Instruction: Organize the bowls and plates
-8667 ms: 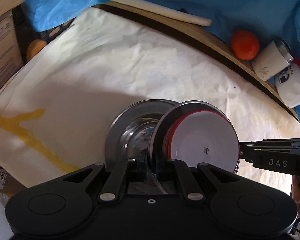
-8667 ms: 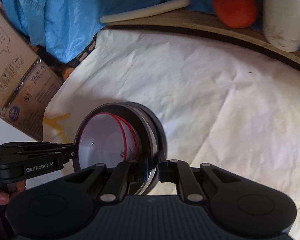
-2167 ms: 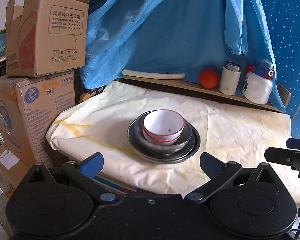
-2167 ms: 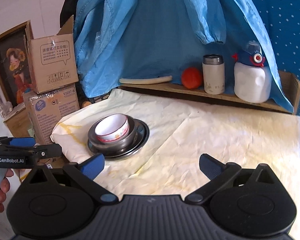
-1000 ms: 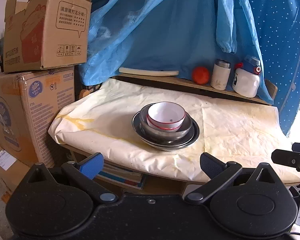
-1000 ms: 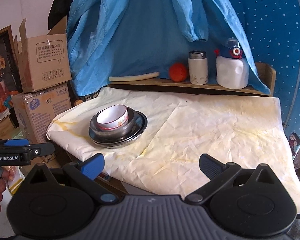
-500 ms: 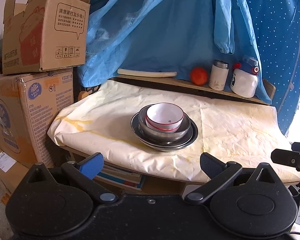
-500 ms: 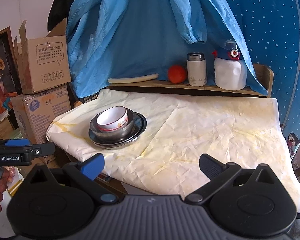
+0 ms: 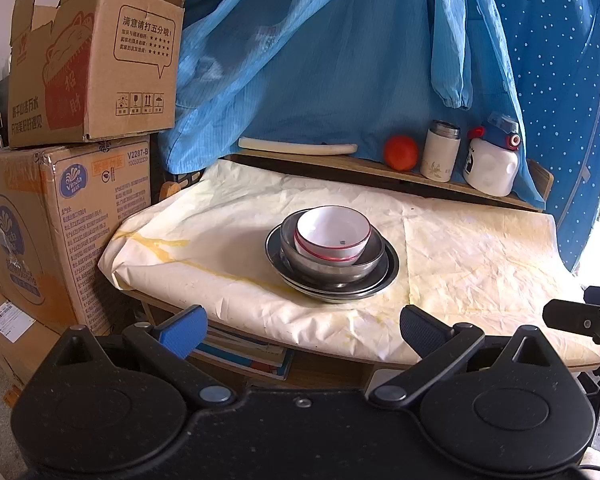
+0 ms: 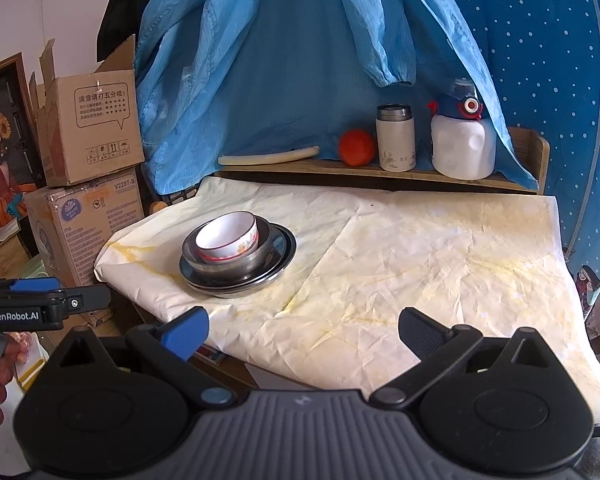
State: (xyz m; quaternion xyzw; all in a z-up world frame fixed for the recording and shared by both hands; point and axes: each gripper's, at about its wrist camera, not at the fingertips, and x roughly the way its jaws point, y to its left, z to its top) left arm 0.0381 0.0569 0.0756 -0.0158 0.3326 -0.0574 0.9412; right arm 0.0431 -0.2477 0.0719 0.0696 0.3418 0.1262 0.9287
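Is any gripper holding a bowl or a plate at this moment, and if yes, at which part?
Nothing is held. The left gripper and right gripper are both open and short of the table; the white bowl sits nested in the metal dishes.

Earlier, both grippers were clamped on the dishes, tilting the white bowl (image 9: 332, 236) and steel bowl (image 9: 332, 266) on edge close to the cameras. Now the left gripper (image 9: 300, 326) and right gripper (image 10: 302, 326) have let go, jaws spread wide, and have drawn back off the bench (image 9: 480, 252). The bowls sit upright, nested on the steel plate (image 9: 388, 276).
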